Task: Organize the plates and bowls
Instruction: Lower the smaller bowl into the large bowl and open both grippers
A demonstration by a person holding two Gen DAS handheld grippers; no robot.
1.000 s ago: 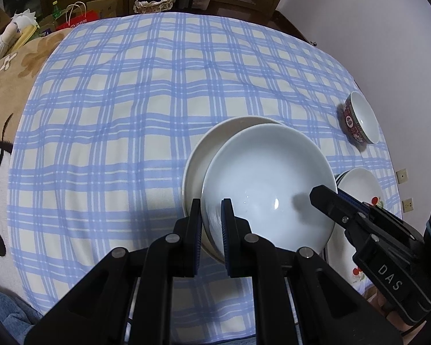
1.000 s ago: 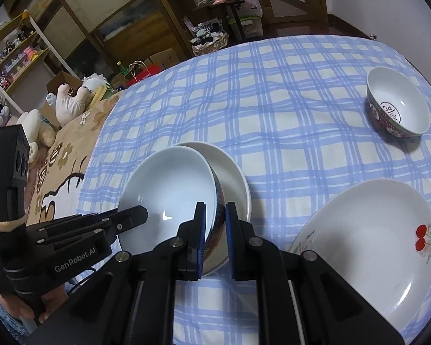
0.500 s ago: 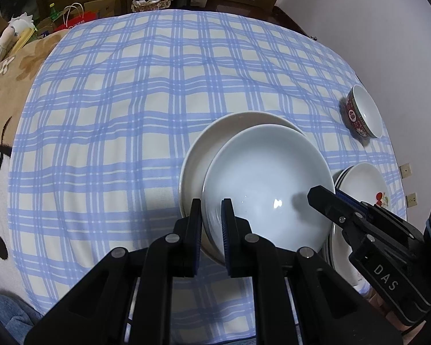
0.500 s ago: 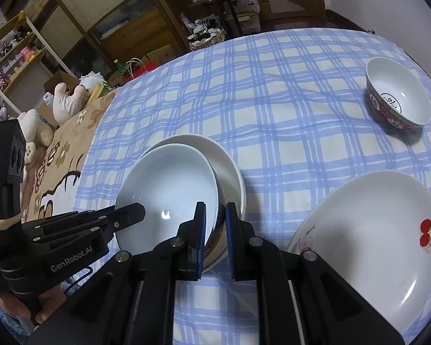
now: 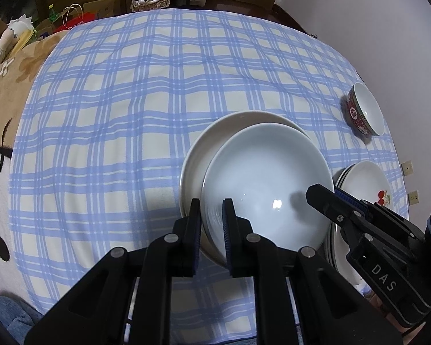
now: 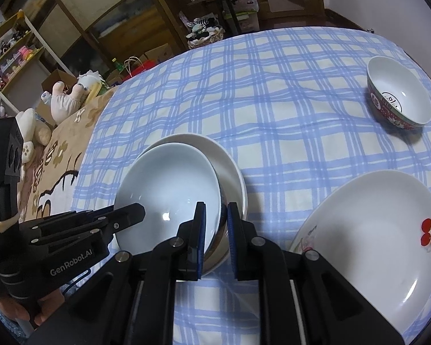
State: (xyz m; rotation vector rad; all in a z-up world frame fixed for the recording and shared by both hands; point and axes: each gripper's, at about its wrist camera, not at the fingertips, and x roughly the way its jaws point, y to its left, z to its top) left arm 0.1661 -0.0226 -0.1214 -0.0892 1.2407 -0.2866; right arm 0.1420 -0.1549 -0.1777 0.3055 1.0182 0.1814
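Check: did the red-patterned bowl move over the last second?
No. The red-patterned bowl keeps its spot on the checked cloth, with the same gap beyond the cherry plate.

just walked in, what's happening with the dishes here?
A person holds a gripper in each hand, and both grip the rim of one large white bowl: the left gripper on one side, the right gripper on the other. The bowl sits tilted in a white plate on the blue checked tablecloth. A cherry-print plate and a small red-patterned bowl sit apart on the cloth, untouched.
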